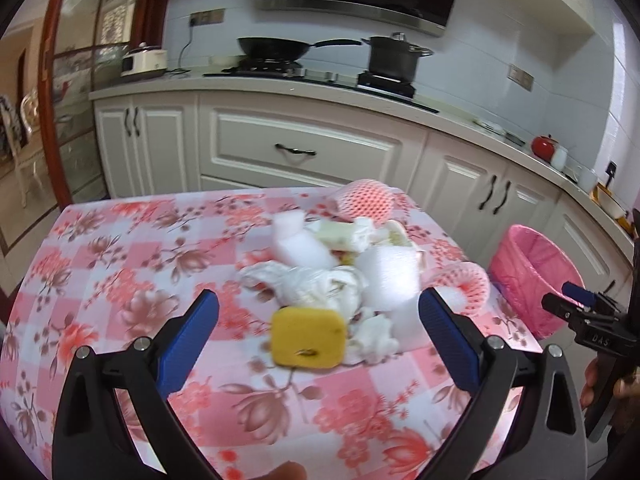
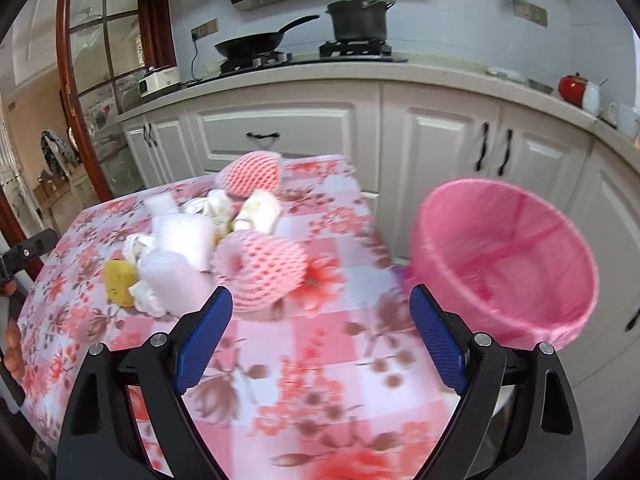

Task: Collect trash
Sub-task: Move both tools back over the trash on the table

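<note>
My left gripper [image 1: 319,336] fills the bottom of the left view, blue pads spread wide, nothing between them. Just past the tips, lower centre, a yellow sponge [image 1: 308,338] lies on the floral cloth [image 1: 120,264]. Behind it, centre frame, is the trash pile: crumpled tissue [image 1: 320,284], white foam blocks [image 1: 386,276], and two pink foam nets, one [image 1: 366,198] at the far table edge, one [image 1: 466,280] at the right edge. The pink-lined bin [image 1: 536,276] sits off the table, right of frame.

In the right view my right gripper [image 2: 321,330] is also wide open and empty, above bare cloth, bottom centre. The near net [image 2: 262,268] is just ahead of the left pad; the sponge [image 2: 119,282] is at mid-left. The bin [image 2: 504,260] is at mid-right, beside the table corner, mouth tilted toward the camera; it looks empty. Some motion blur in both views.
</note>
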`<state>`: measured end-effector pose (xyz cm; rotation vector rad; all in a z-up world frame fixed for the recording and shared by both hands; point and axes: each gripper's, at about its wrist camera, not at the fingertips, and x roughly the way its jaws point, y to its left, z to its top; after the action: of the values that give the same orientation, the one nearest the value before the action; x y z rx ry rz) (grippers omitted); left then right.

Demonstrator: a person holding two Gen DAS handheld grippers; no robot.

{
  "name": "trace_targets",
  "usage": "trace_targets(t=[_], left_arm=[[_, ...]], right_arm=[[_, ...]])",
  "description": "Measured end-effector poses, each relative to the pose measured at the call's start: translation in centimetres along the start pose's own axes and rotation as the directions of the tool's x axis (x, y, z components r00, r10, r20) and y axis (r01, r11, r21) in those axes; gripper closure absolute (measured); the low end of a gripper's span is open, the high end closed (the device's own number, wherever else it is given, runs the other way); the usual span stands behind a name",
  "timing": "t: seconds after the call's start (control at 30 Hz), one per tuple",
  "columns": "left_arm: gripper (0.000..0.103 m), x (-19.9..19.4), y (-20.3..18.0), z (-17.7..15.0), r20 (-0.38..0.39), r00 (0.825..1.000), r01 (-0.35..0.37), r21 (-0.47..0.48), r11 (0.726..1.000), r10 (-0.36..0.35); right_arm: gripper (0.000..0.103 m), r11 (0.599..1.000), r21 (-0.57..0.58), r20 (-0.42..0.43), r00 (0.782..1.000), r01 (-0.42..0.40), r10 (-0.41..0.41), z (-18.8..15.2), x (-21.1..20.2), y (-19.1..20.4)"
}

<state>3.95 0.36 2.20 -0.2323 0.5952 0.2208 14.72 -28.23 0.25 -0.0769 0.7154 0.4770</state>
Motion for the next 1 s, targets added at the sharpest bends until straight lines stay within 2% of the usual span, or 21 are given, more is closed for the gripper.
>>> trace_targets(t=[0.27, 0.47, 0.77, 1.0], left_arm=[[0.006, 1.1, 2.5, -1.1, -0.029, 0.999, -0.024, -0.057, 0.998, 0.022], [0.006, 2.7, 3.1, -2.0, -0.070, 0.997, -0.015, -0.066, 0.998, 0.010], [0.006, 5.3, 2.9, -3.1, -0.133, 0.990, 0.039, -0.089, 0.995, -0.051], [0.006, 6.3, 2.7, -3.3, -0.154, 0.986, 0.049, -0.086, 0.995, -0.062]], right_arm=[[0.018, 0.994, -0.052, -0.035, 0.995, -0.096, 0.094, 0.3, 1.7, 2.9], [0.018, 0.995, -0.045, -0.065, 0.994, -0.088, 0.085, 0.9, 3.9, 3.3], [0.018, 0.997, -0.074, -0.110, 0.994, -0.018, 0.010, 1.9, 7.1, 3.4], [0.018, 0.987, -0.100, -0.069, 0.991, -0.123, 0.117, 1.9, 4.8, 5.5]])
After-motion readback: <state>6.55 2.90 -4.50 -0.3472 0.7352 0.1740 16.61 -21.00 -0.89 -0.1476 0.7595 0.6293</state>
